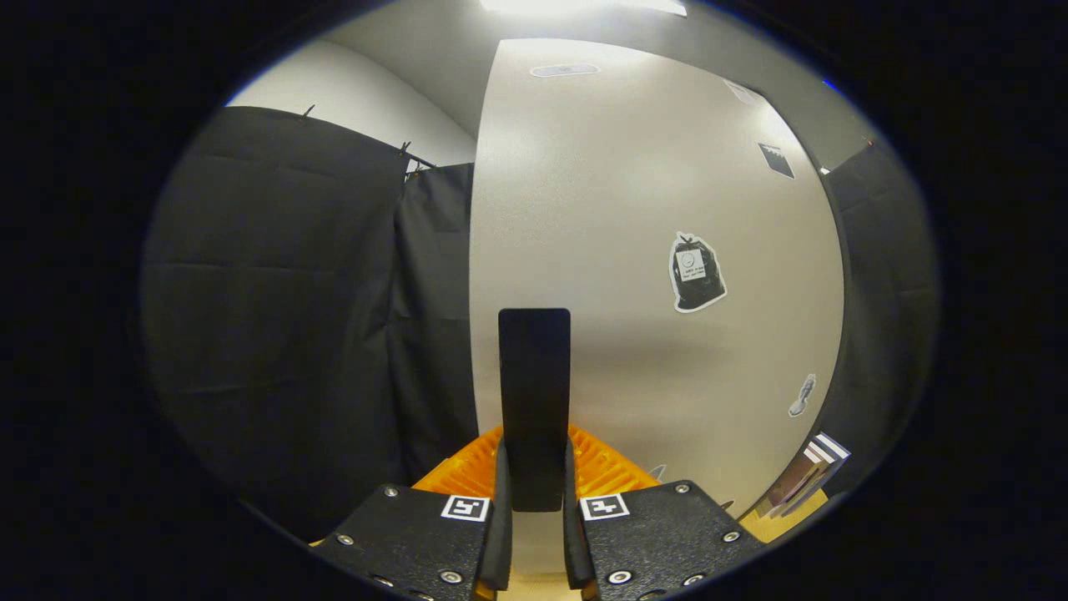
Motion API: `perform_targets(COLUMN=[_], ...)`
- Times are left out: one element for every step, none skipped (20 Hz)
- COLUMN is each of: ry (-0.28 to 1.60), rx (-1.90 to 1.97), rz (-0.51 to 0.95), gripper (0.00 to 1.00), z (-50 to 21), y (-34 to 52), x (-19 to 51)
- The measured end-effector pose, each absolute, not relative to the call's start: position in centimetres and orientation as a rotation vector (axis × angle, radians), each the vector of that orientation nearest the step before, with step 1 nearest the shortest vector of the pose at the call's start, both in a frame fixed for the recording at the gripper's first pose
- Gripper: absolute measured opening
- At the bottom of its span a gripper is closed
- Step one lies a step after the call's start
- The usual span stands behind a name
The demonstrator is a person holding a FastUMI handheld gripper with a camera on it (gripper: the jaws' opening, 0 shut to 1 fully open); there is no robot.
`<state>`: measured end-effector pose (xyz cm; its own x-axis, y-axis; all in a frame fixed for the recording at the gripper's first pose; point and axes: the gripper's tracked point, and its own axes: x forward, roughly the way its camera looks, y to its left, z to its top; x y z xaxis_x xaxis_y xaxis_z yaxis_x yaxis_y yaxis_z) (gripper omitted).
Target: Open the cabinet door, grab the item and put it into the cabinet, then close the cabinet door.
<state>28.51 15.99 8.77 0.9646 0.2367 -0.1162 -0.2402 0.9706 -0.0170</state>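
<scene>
- The gripper is closed on a flat black handle, with both fingers pressing its sides.
- The handle stands upright between the fingers and rises beyond them.
- It sits near the edge of the pale cabinet door, which spreads ahead and to the right of the gripper.
- A sticker of a black bag is on the door, right of the handle.
- Black cloth hangs to the left.

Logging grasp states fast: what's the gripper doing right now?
Gripper: shut on the black handle of the cabinet door.
</scene>
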Motion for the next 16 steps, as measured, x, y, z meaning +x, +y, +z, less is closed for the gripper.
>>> perform_targets(ry=[0.112,0.113,0.113,0.114,0.116,0.121,0.125,0.13,0.134,0.138,0.138,0.138,0.136,0.137,0.138,0.142], rx=[-0.029,-0.026,-0.024,-0.026,-0.028,-0.036,-0.039,-0.036,-0.03,-0.023,-0.019,-0.019,-0.023,-0.022,-0.019,-0.013], rz=[0.242,0.246,0.25,0.254,0.259,0.265,0.268,0.273,0.28,0.283,0.285,0.284,0.282,0.279,0.277,0.273], gripper=[0.25,0.25,0.25,0.25,0.26,0.25,0.25,0.25,0.25,0.26,0.26,0.26,0.26,0.25,0.25,0.25], z=[8.8,8.9,9.0,9.1,9.0,9.1,9.2,9.4,9.4,9.5,9.5,9.6,9.8,9.8,10.0,10.1], y=[15.9,15.7,15.5,15.3,15.1,14.9,14.7,14.5,14.3,14.0,13.8,13.4,13.0,12.7,12.4,12.0], x=[28.2,27.8,27.3,26.9,26.6,26.2,25.6,25.1,24.9,24.6,24.1,23.6,23.1,22.8,22.4,22.0])
